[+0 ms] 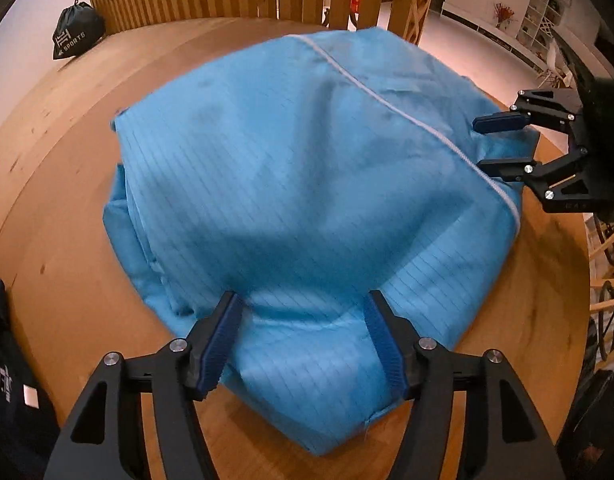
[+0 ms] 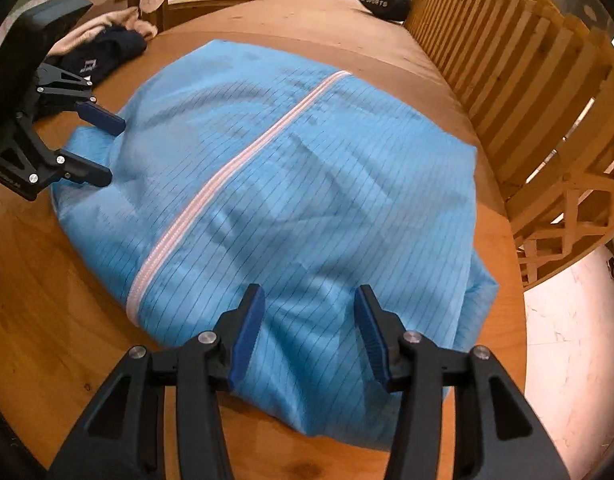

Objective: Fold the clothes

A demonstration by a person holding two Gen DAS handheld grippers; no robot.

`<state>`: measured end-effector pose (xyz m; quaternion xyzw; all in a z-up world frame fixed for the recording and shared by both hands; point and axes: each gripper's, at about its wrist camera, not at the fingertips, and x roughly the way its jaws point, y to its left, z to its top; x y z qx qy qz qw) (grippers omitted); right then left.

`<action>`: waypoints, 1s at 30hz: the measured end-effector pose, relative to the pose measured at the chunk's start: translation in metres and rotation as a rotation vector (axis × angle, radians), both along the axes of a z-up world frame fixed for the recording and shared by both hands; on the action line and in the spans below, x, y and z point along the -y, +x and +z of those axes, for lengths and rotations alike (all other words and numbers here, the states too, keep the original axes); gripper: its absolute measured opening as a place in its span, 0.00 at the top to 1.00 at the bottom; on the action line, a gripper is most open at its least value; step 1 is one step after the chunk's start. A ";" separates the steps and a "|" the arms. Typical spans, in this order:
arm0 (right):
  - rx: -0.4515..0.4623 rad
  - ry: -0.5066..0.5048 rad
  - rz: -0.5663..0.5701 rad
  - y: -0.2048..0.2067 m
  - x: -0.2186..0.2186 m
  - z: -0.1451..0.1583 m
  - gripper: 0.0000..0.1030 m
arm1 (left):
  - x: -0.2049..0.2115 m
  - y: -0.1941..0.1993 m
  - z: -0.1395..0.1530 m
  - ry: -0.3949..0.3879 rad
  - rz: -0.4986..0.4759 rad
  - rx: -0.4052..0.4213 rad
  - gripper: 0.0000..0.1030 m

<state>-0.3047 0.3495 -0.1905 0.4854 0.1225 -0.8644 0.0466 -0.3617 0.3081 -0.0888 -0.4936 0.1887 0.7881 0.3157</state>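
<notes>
Blue garment (image 1: 307,200) is lying bunched on the wooden table (image 1: 67,220); the left gripper (image 1: 303,316) is straddling its 6 o'clock edge and the right gripper (image 2: 307,304) its other end, both with jaws spread and gripping nothing. Risk: slippery layers are sitting loosely, so a shallow pinch is likely catching only the top ply, dragging the white zipper (image 2: 227,172) line askew.

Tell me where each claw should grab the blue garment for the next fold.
Probably the near hem of the blue garment: left claw and right claw already sit open over that edge. Come in low from the near side; the cloth bunches there, giving a pinchable ridge.
</notes>
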 end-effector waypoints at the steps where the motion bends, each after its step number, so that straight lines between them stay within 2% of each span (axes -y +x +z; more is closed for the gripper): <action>1: 0.008 0.000 0.008 0.003 0.004 0.000 0.54 | 0.003 0.002 -0.001 -0.001 0.004 -0.002 0.40; 7: 0.063 -0.002 0.105 0.029 0.039 -0.001 0.53 | 0.030 0.034 -0.007 -0.019 0.020 0.002 0.40; 10: 0.103 -0.030 0.197 0.048 0.057 0.003 0.52 | 0.050 0.056 -0.005 -0.028 0.036 0.052 0.40; 12: 0.098 -0.116 0.217 0.053 0.051 0.017 0.52 | 0.068 0.060 0.005 0.005 0.073 0.082 0.40; 13: 0.079 -0.156 0.191 0.053 0.042 0.024 0.51 | 0.081 0.055 0.015 0.046 0.112 0.086 0.40; 14: 0.055 -0.191 0.142 0.051 0.027 0.032 0.47 | 0.094 0.049 0.025 0.086 0.151 0.088 0.40; 15: 0.035 -0.209 0.090 0.046 0.012 0.039 0.38 | 0.104 0.042 0.031 0.104 0.188 0.079 0.39; 16: 0.019 -0.222 0.043 0.038 -0.006 0.042 0.36 | 0.116 0.031 0.040 0.129 0.237 0.065 0.37; 18: 0.003 -0.247 -0.037 0.020 -0.039 0.044 0.36 | 0.133 0.005 0.047 0.190 0.307 0.073 0.25; 20: 0.011 -0.259 -0.101 0.005 -0.060 0.039 0.36 | 0.146 -0.020 0.044 0.247 0.376 0.127 0.25; 22: 0.031 -0.272 -0.163 -0.006 -0.074 0.034 0.36 | 0.145 -0.036 0.033 0.246 0.402 0.167 0.25; 26: 0.123 -0.440 -0.249 -0.032 -0.095 0.022 0.36 | 0.133 -0.044 0.022 0.191 0.417 0.232 0.26; 30: 0.179 -0.490 -0.279 -0.047 -0.102 0.010 0.36 | 0.117 -0.051 0.012 0.155 0.400 0.247 0.25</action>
